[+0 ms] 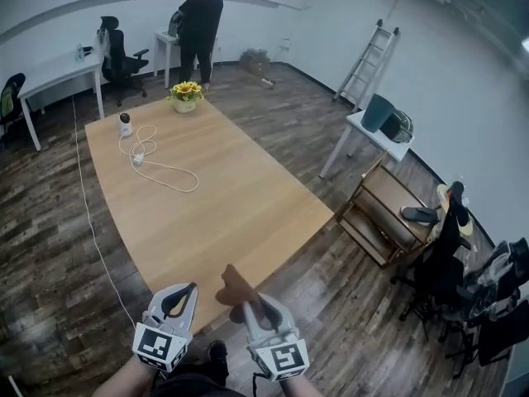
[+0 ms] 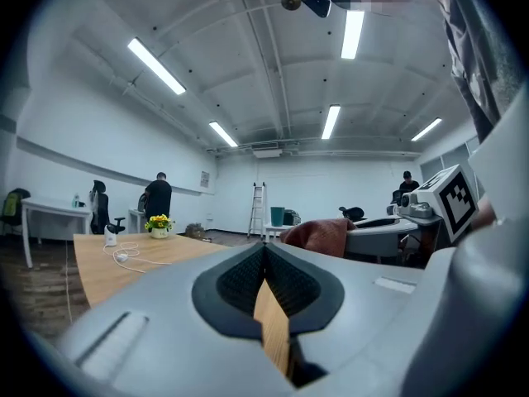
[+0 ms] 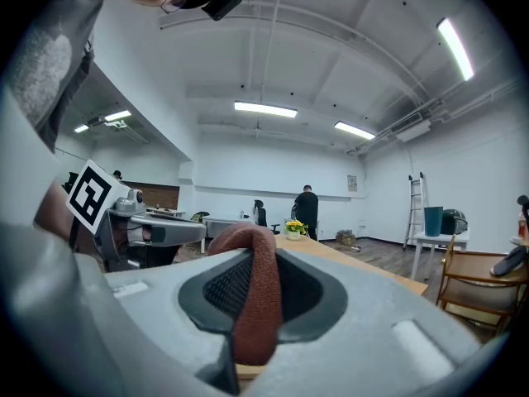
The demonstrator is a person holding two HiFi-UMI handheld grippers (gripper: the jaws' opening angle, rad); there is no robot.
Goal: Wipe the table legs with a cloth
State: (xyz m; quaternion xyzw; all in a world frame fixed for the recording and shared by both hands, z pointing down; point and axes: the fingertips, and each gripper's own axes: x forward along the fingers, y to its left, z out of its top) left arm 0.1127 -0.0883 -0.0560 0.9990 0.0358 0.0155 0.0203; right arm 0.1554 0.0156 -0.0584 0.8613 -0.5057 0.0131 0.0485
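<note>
**Right tongs (image 1: 250, 303) clenched on brown cloth (image 1: 235, 285)**

Both tongs hover over the near end of the wooden worktop (image 1: 215, 197). Between the right jaws the cloth runs upward and bunches past their tips. Left tongs (image 1: 188, 289), just beside it, are pressed together with nothing between them. White cable (image 1: 157, 165) and yellow flowers (image 1: 186, 92) sit on the worktop's far half.

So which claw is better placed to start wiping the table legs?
Right, probably. The right claw is shut on the brown cloth; the left claw is shut on nothing. Both are at the table's near end.
</note>
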